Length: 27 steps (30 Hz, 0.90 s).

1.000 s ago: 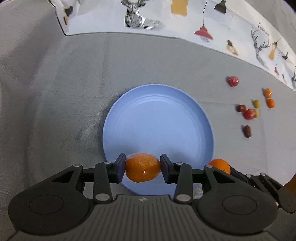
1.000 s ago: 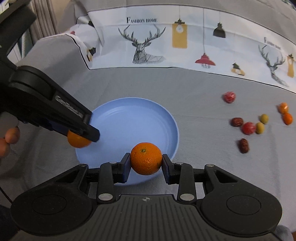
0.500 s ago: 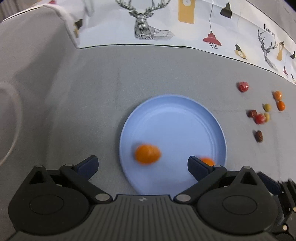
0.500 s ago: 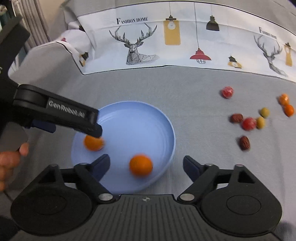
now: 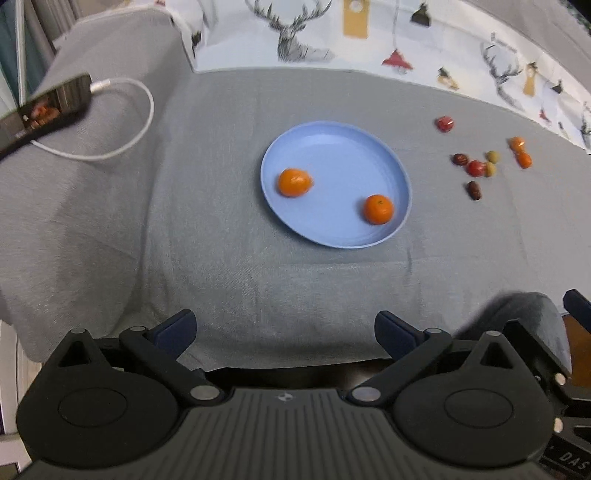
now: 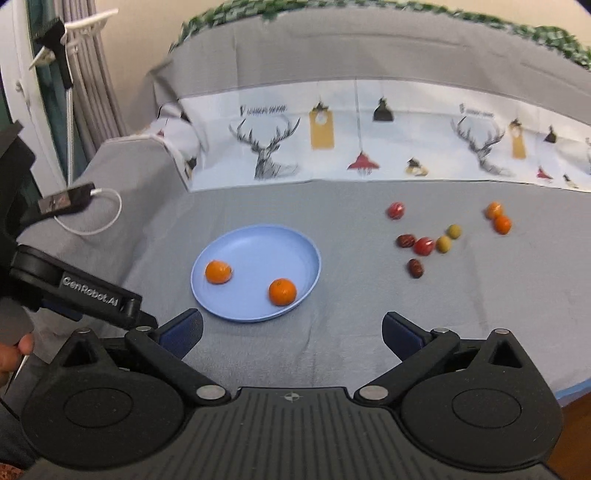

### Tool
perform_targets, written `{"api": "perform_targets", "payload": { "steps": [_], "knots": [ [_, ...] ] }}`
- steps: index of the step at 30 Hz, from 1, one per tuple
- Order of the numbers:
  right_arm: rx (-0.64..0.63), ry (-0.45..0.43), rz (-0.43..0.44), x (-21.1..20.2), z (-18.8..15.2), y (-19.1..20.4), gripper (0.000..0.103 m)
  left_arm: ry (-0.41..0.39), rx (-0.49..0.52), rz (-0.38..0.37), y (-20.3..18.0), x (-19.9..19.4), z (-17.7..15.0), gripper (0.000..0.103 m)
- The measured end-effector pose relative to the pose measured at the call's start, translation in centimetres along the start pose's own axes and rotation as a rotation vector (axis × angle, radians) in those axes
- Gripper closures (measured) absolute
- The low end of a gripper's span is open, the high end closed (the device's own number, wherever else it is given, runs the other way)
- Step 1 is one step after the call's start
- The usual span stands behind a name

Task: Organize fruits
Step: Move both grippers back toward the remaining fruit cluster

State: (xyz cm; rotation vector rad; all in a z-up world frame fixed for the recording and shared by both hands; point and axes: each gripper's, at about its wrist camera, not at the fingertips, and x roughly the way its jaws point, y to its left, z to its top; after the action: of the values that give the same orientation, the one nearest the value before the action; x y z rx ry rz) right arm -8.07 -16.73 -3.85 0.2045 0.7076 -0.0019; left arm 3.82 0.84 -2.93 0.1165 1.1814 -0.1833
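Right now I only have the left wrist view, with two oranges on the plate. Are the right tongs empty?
Observer: Yes. The right tongs have just been opening, and nothing sits between them.
Operator: Any hand showing?
Observer: A person's fingers show low at the left edge of the right wrist view.
Operator: What's above the deer cloth?
Observer: A grey backrest topped by green leaves.

"GenRobot.AI" on left tool [image 6: 147, 321] arm; cloth print lettering blurred, unreadable
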Motion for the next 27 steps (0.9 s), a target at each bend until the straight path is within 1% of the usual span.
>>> {"api": "perform_targets", "payload": {
  "steps": [5,9,13,22,25,27],
  "knots": [
    [-0.017,-0.051,0.0,-2.5,-0.8,0.2,0.001,-0.042,-0.003,-0.018,-1.0,-2.4,-1.5,0.0],
    [-0.035,-0.097,0.003,-4.2,-1.0,0.5,0.001,-0.079,-0.017,0.007,-1.4,-3.8,-2.5,0.0],
    [-0.048,-0.125,0.005,-5.5,-1.2,0.7,0.001,-0.104,-0.042,0.002,-1.0,-5.0,-3.2,0.0],
    [-0.052,-0.155,-0.002,-6.9,-1.5,0.9,0.001,-0.12,-0.034,0.005,-1.2,-6.1,-3.6,0.0],
    [-0.052,-0.163,-0.001,-7.2,-1.4,0.9,0.001,-0.146,-0.033,0.007,-1.2,-6.7,-3.8,0.0],
    [-0.051,-0.159,0.007,-7.1,-1.5,0.9,0.001,-0.144,-0.034,0.009,-1.2,-6.8,-3.9,0.0]
  ]
}}
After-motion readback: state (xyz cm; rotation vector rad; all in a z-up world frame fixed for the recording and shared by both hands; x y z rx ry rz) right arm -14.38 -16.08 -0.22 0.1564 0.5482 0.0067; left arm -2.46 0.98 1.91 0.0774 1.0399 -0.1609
